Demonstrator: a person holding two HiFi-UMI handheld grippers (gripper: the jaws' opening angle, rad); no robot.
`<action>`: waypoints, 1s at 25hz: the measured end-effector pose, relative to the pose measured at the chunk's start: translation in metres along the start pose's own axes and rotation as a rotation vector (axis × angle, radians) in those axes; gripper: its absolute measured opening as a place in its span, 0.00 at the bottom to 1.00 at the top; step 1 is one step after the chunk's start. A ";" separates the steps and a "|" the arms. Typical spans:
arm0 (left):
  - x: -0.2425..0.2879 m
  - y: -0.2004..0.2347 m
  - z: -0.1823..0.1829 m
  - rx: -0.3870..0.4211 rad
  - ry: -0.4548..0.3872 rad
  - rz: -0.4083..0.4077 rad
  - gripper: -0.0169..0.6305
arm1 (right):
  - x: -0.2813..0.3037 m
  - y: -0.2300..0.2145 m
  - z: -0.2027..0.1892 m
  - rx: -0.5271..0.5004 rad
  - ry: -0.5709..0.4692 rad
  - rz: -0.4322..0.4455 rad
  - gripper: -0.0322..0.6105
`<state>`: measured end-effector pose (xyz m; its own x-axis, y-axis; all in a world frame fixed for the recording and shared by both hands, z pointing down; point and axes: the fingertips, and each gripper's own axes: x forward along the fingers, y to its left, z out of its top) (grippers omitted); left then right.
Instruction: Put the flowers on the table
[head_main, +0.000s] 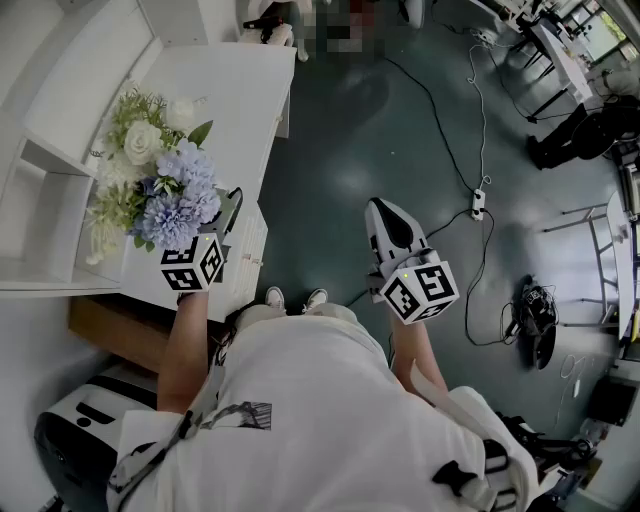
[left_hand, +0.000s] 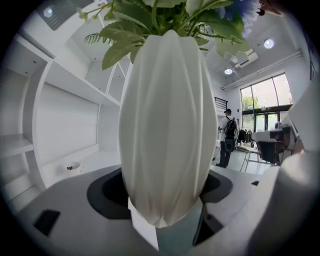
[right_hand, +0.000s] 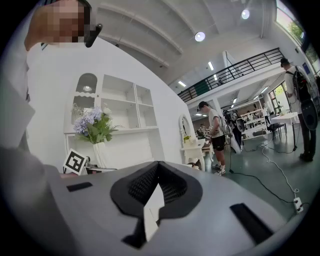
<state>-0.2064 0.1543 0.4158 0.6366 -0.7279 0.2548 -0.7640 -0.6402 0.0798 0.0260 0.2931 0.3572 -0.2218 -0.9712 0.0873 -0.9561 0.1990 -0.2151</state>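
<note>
A bunch of blue and white flowers (head_main: 160, 185) stands in a white ribbed vase (left_hand: 167, 130). My left gripper (head_main: 215, 218) holds the vase by its body, over the near end of the white table (head_main: 235, 90). In the left gripper view the vase fills the gap between the jaws, and green leaves (left_hand: 150, 20) spread above it. My right gripper (head_main: 386, 212) hangs over the dark floor to the right with its jaws closed on nothing. The right gripper view shows the shut jaws (right_hand: 155, 192) and, far left, the same flowers (right_hand: 92, 125).
White shelving (head_main: 50, 170) runs along the table's left side. Black cables (head_main: 470, 150) and a power strip (head_main: 478, 205) lie on the floor, with a black bag (head_main: 535, 310) further right. People (right_hand: 215, 135) stand in the hall beyond.
</note>
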 end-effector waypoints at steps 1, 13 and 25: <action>0.003 -0.002 0.002 -0.001 0.007 0.001 0.61 | -0.003 0.000 0.003 0.000 -0.001 0.001 0.06; 0.031 -0.015 -0.010 -0.005 0.057 0.030 0.61 | -0.024 -0.019 0.016 0.027 -0.050 0.016 0.06; 0.048 -0.041 -0.016 -0.024 0.048 0.057 0.61 | -0.035 -0.051 -0.002 -0.011 -0.010 0.035 0.06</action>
<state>-0.1460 0.1493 0.4407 0.5864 -0.7501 0.3058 -0.8017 -0.5914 0.0865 0.0818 0.3170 0.3674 -0.2531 -0.9649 0.0701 -0.9498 0.2341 -0.2073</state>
